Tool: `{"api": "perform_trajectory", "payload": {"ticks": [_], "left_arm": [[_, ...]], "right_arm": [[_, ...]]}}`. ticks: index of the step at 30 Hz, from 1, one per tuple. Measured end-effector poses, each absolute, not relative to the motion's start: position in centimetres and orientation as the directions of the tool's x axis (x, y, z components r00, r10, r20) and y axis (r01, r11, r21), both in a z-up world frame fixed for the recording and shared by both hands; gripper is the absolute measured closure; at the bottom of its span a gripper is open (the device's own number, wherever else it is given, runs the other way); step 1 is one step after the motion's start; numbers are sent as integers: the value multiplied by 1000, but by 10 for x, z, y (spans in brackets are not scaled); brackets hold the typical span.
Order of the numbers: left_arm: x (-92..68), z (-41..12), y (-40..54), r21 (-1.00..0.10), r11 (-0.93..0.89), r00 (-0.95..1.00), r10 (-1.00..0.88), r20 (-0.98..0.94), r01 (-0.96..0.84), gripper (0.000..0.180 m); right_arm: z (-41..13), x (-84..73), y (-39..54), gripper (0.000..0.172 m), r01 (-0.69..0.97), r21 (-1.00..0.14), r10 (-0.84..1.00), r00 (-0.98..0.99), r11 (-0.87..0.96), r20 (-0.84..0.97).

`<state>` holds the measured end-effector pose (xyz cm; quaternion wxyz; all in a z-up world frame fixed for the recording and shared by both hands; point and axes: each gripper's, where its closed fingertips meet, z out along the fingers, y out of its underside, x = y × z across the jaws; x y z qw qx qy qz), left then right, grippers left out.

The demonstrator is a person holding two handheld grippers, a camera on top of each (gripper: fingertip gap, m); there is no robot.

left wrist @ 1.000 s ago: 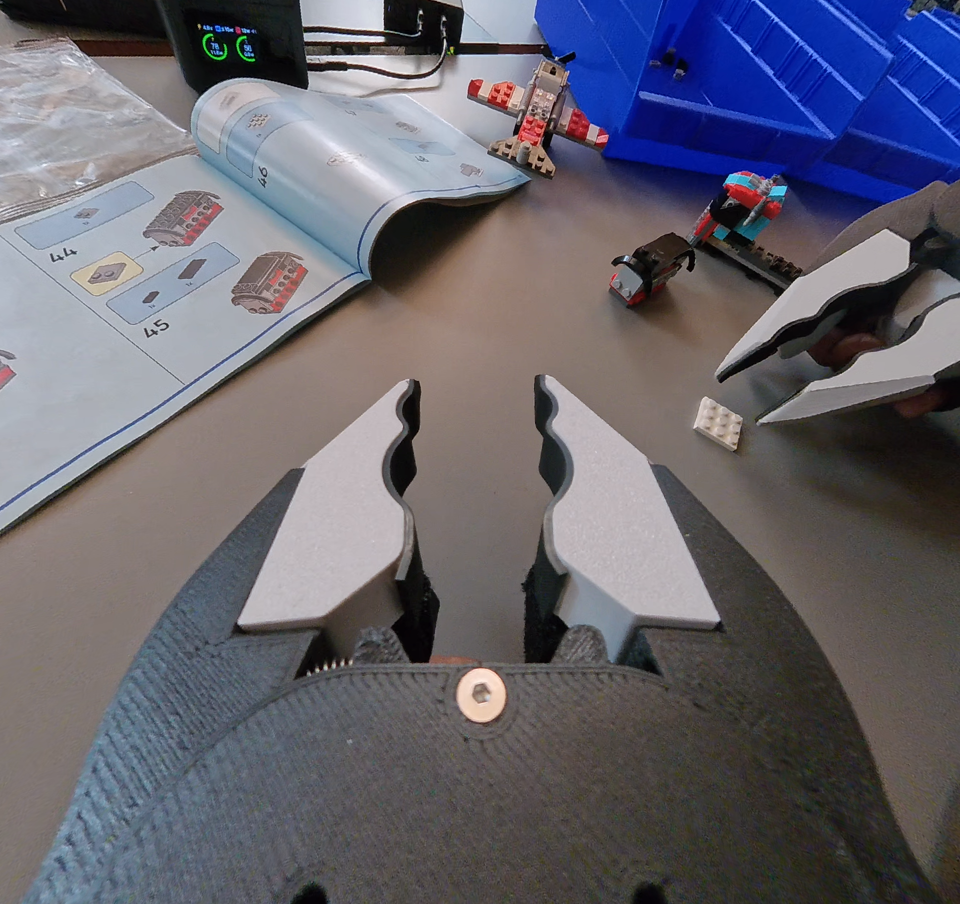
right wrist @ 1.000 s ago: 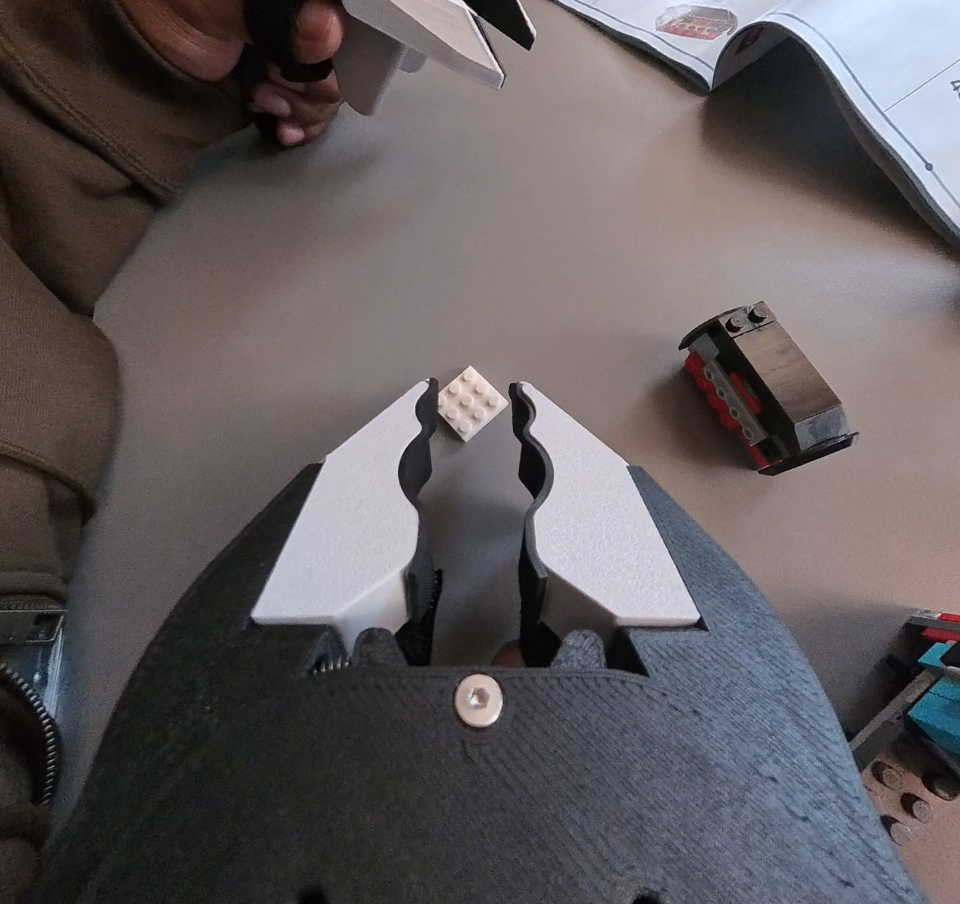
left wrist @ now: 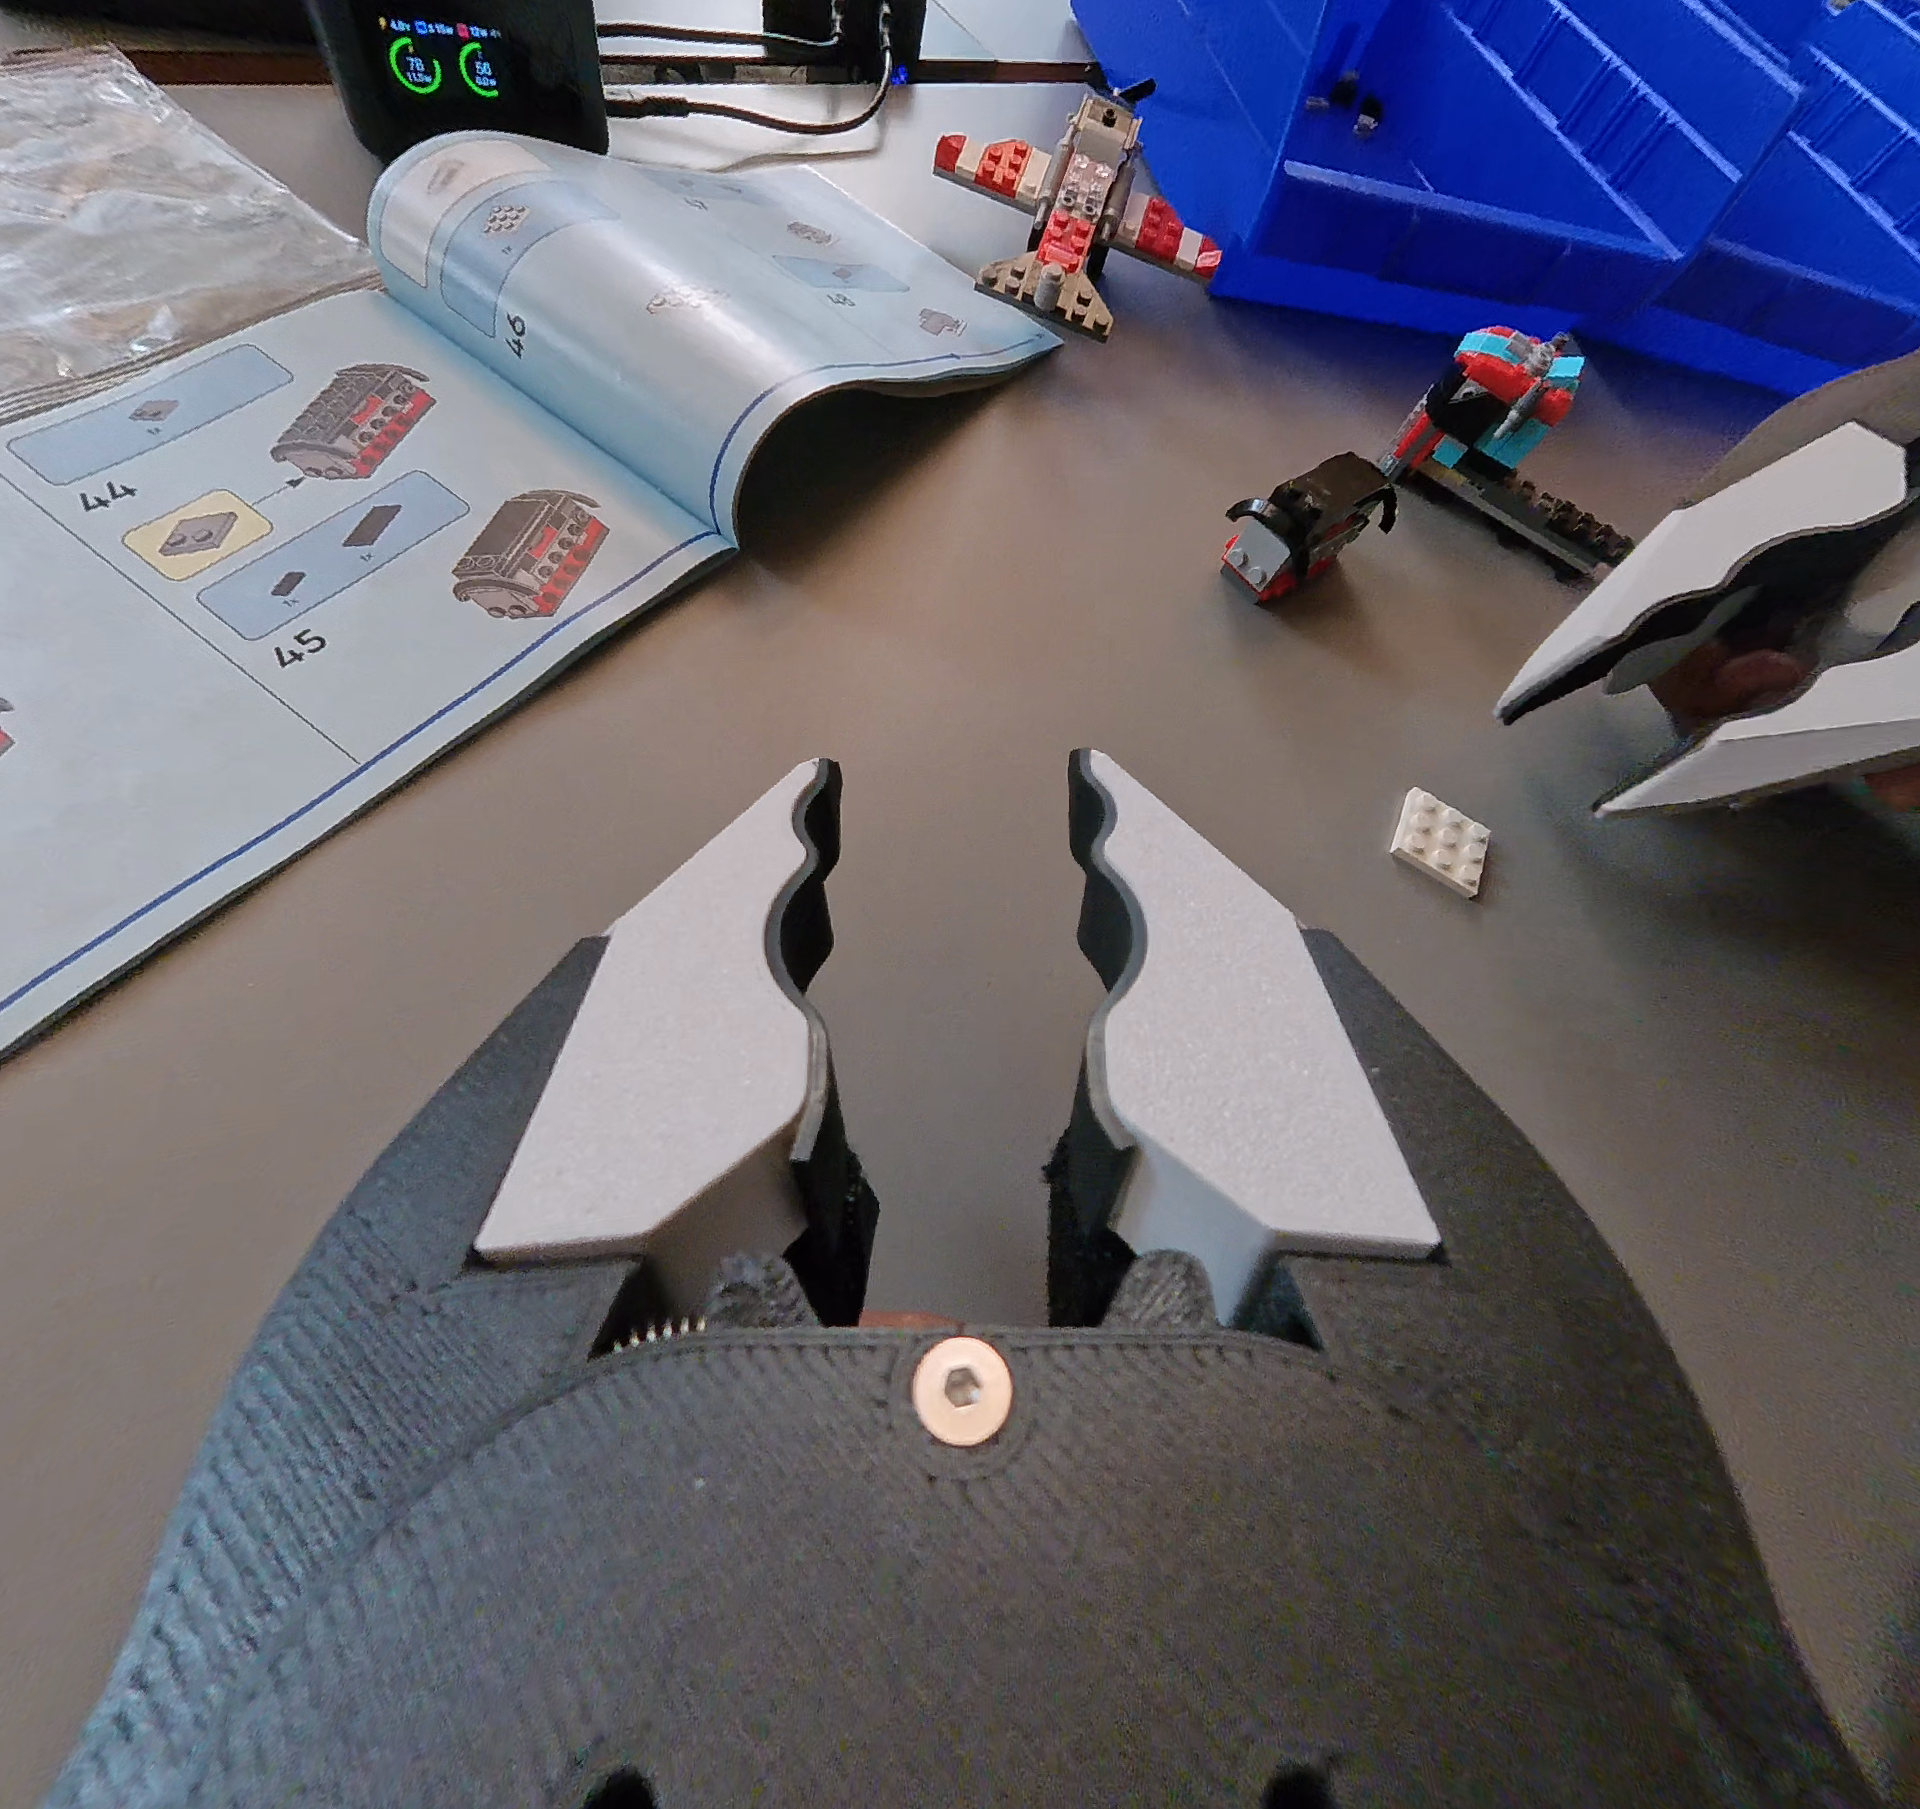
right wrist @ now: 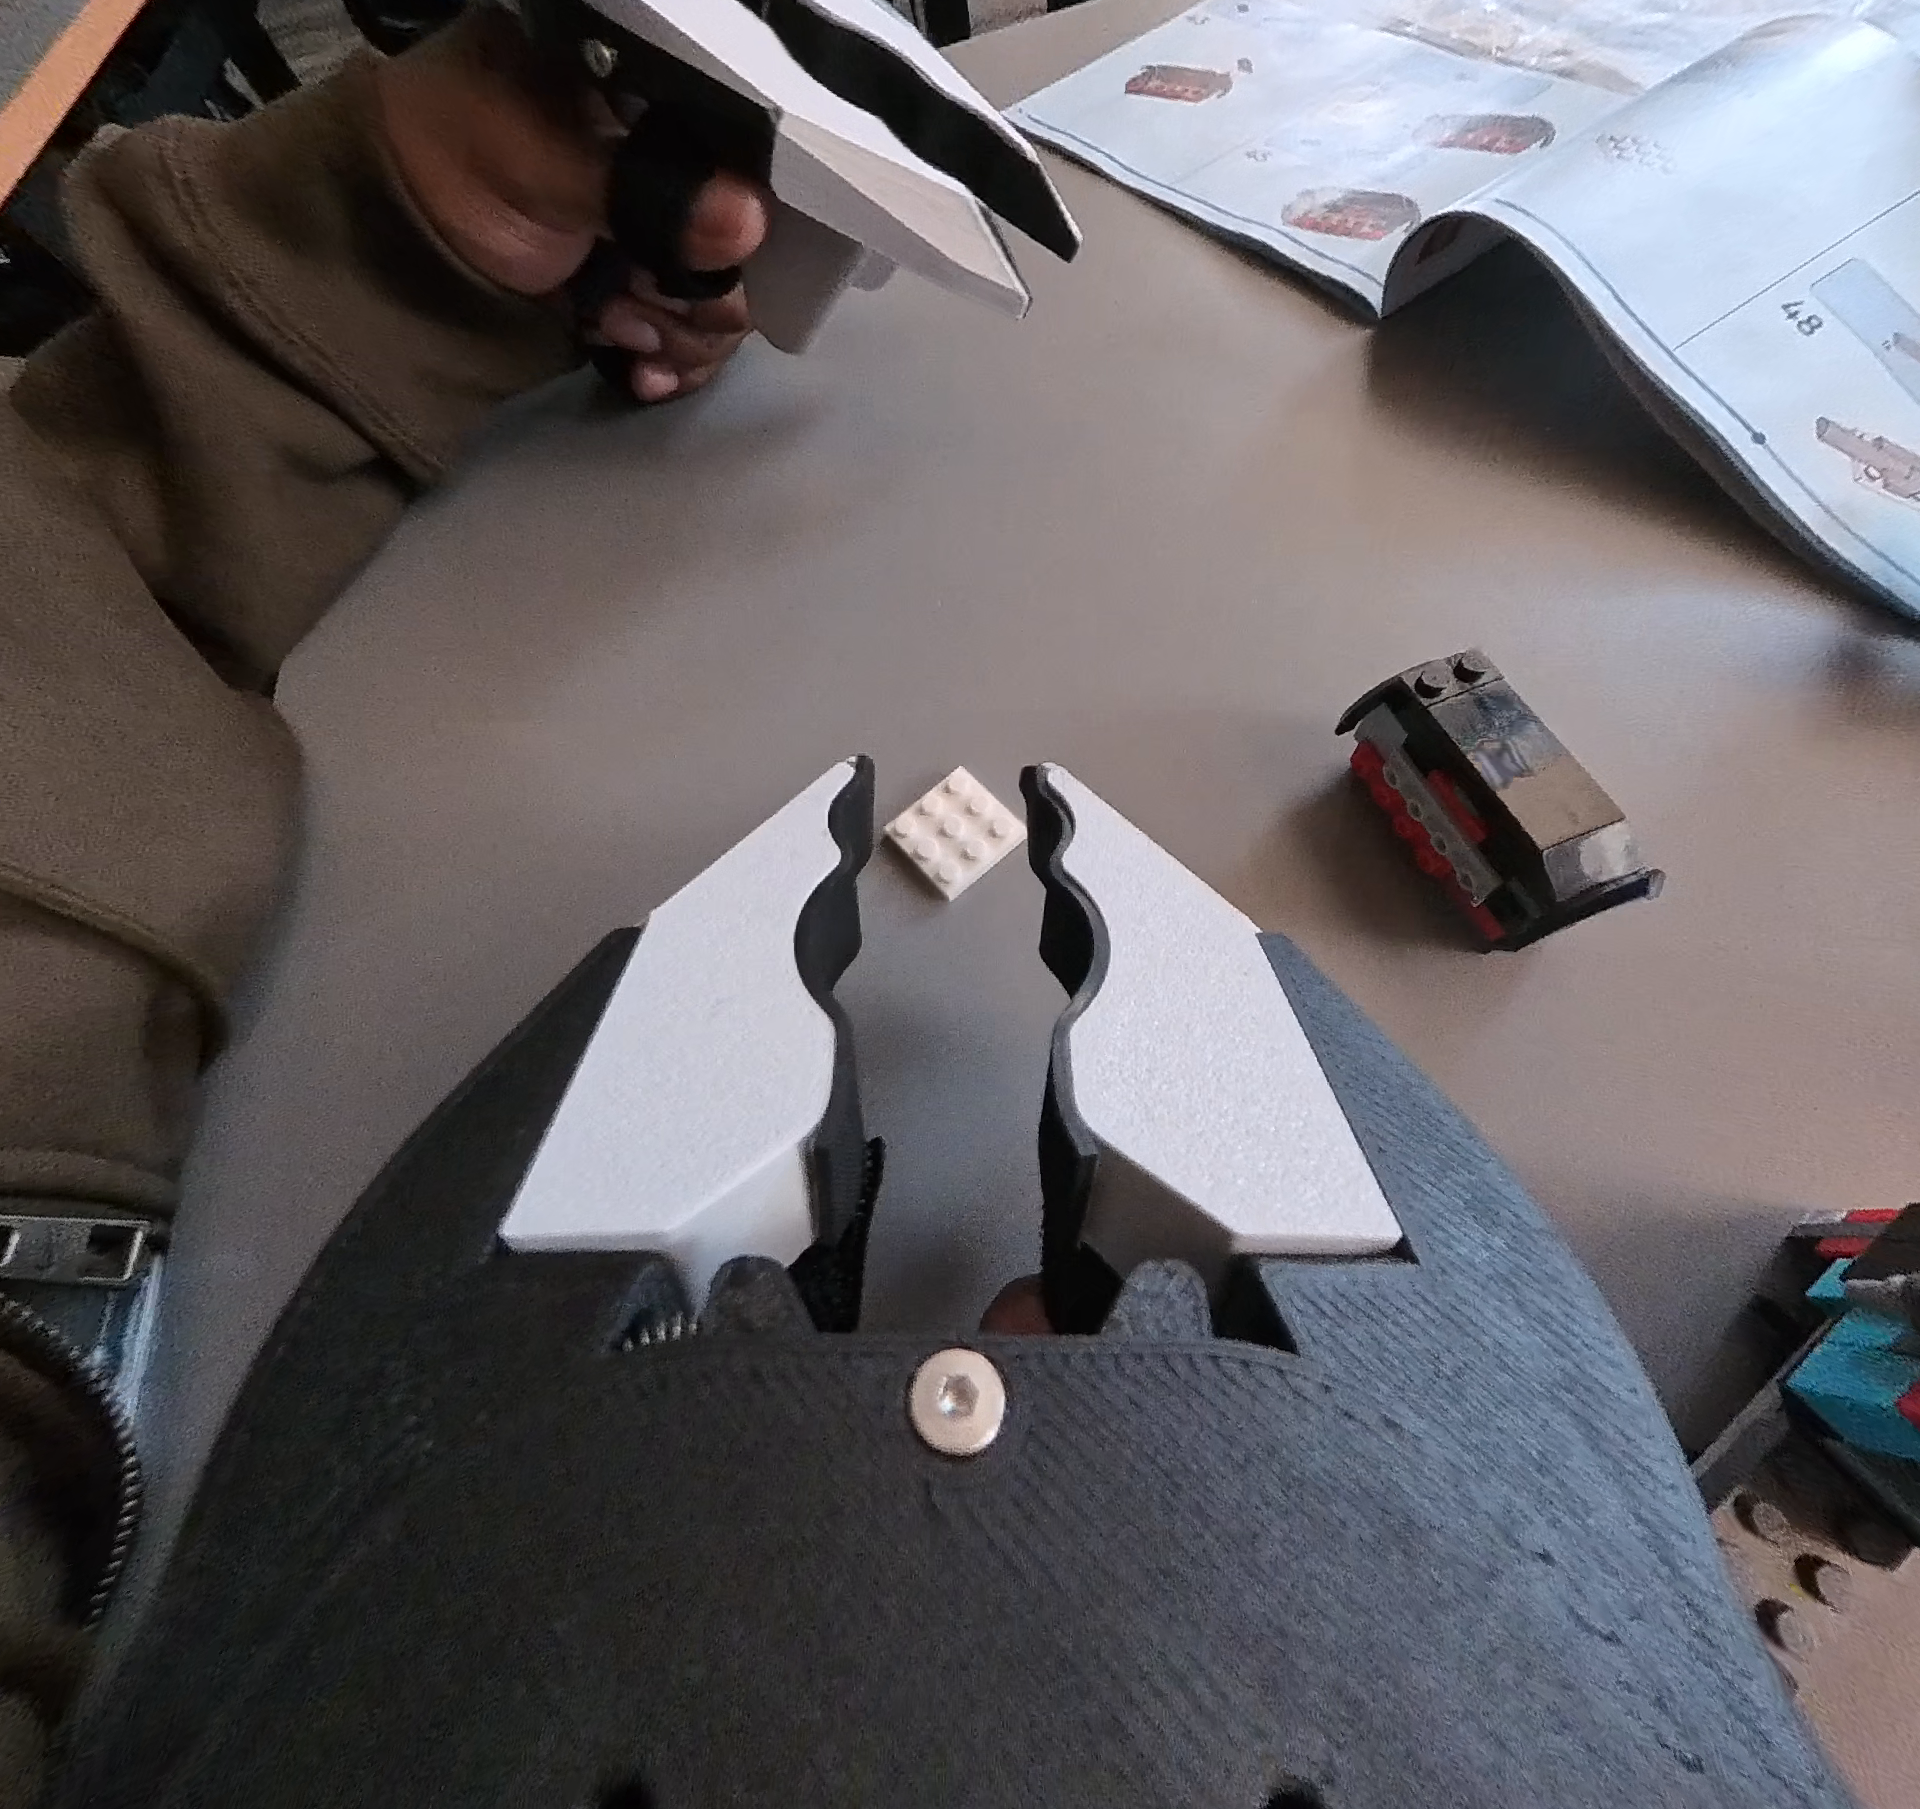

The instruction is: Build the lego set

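Left tongs (left wrist: 954,772): we see them spread apart over bare counter (left wrist: 935,616) in the lower middle of the left wrist frame, nothing between the fingers.
Right tongs (right wrist: 943,770): parted in the centre of the right wrist frame; a white plate (right wrist: 954,829) lies flat on the counter between the tips, and we see a sliver of counter on each side, so neither pad presses it. From the left wrist view the plate sits at right of centre, just short of those tips.
Black and red block (right wrist: 1496,803): right of the plate, well apart.
Booklet (left wrist: 312,471): open, upper left of the left wrist frame.
Toy plane (left wrist: 1075,211): top centre, beside blue bins (left wrist: 1507,97).
Sleeve (right wrist: 208,325): brown, upper left.
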<state>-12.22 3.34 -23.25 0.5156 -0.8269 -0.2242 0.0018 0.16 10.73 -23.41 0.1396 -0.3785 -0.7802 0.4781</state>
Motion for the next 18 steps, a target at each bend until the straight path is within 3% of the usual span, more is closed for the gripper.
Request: {"api": "perform_trajectory", "payload": {"ticks": [18], "left_arm": [[-122,-235,34,-847,-380,900,370,230,372,136]], "right_arm": [[-229,8,109,141,440,-866,719,-679,238,-147]]}}
